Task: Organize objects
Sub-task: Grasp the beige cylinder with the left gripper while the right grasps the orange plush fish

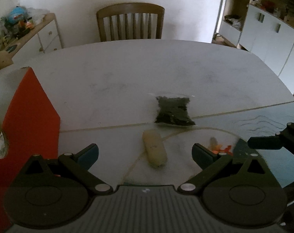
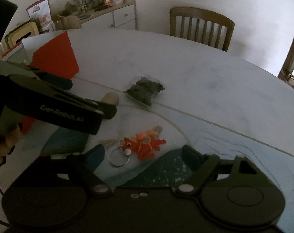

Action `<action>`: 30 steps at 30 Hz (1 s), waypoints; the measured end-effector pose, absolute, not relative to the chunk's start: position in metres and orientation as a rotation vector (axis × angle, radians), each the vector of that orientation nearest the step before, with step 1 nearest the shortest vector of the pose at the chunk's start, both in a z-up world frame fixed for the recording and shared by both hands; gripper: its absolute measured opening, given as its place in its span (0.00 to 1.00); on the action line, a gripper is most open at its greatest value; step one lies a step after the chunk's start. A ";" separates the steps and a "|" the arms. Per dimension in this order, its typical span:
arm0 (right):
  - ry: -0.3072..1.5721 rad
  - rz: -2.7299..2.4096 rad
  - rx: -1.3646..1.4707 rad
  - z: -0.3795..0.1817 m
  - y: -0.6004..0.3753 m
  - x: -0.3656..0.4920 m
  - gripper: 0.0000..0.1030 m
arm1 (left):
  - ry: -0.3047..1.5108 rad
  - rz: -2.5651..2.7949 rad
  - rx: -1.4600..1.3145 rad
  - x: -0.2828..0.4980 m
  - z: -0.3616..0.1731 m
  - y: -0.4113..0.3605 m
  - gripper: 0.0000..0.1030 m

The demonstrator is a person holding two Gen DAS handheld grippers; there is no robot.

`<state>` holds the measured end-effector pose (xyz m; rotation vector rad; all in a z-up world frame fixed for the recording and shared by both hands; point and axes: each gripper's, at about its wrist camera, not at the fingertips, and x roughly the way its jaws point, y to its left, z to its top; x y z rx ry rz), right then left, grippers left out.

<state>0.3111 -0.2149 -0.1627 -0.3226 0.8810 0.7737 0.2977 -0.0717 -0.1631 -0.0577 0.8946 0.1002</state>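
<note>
Both jaws stand wide and empty: the left gripper (image 1: 145,154) above a pale oblong pouch (image 1: 155,149), the right gripper (image 2: 143,156) above a red plush keychain (image 2: 142,145). Closing on its thin metal ring (image 2: 118,158) risks slipping.

Only legible txt: "GenRobot.AI" on side of left gripper (image 2: 88,95).

On the table (image 1: 127,68) we see the packet (image 1: 173,111) as landmark: the pouch (image 1: 155,149) lies just before it, the box (image 1: 30,116) well left, the chair (image 1: 130,21) behind.
</note>
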 end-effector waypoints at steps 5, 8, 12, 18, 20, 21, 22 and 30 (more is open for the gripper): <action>0.879 0.790 -0.333 -0.170 -0.211 0.316 0.80 | 0.886 0.130 -0.046 0.302 -0.169 -0.070 0.99; 0.882 0.796 -0.336 -0.175 -0.210 0.319 0.77 | 0.887 0.125 -0.046 0.305 -0.172 -0.069 0.97; 0.880 0.803 -0.345 -0.179 -0.208 0.323 0.74 | 0.896 0.116 -0.054 0.308 -0.175 -0.067 0.84; 0.881 0.807 -0.357 -0.183 -0.205 0.325 0.71 | 0.921 0.089 -0.061 0.312 -0.180 -0.070 0.60; 0.879 0.805 -0.368 -0.184 -0.204 0.324 0.70 | 0.922 0.086 -0.057 0.312 -0.180 -0.072 0.54; 0.877 0.802 -0.375 -0.184 -0.203 0.324 0.69 | 0.923 0.076 -0.058 0.312 -0.181 -0.073 0.54; 0.875 0.802 -0.378 -0.184 -0.203 0.323 0.68 | 0.923 0.069 -0.056 0.312 -0.181 -0.074 0.51; 0.874 0.793 -0.380 -0.183 -0.202 0.322 0.56 | 0.923 0.056 -0.063 0.316 -0.180 -0.077 0.31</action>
